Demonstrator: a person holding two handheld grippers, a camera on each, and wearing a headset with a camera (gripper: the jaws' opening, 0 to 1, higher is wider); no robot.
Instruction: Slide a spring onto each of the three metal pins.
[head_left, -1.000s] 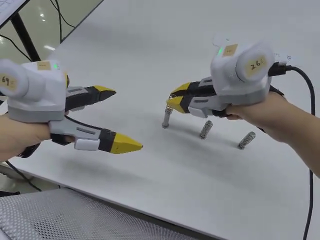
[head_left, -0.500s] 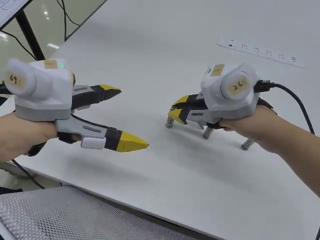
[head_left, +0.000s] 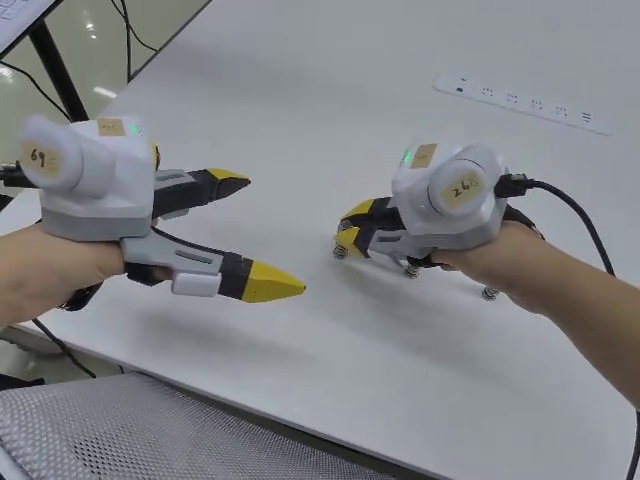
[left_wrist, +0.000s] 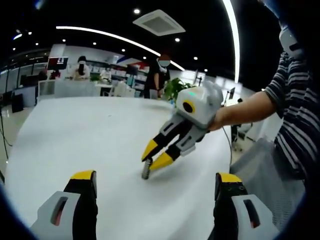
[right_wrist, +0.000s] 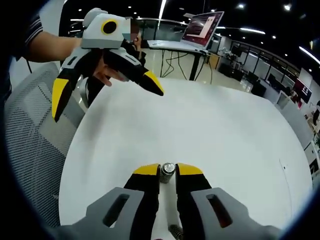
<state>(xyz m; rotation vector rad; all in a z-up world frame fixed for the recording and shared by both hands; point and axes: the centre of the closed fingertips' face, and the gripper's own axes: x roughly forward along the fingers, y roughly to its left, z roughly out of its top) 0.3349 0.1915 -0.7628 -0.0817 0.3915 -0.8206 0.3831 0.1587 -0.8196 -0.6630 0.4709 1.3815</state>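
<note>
Our right hand-held gripper (head_left: 347, 228) pinches the spring (left_wrist: 145, 170) on the end pin (right_wrist: 168, 166), toward the table's (head_left: 300, 100) near edge. Our left hand-held gripper (head_left: 262, 233) hangs wide open above that edge, holding nothing.

The white table (head_left: 300, 110) carries 3 short uprights in a row, well apart. The left pin (head_left: 340, 250) shows spring coils, while the middle pin (head_left: 411, 271) and right pin (head_left: 489, 293) are mostly hidden. A white power strip (head_left: 520, 103) lies farther back.
</note>
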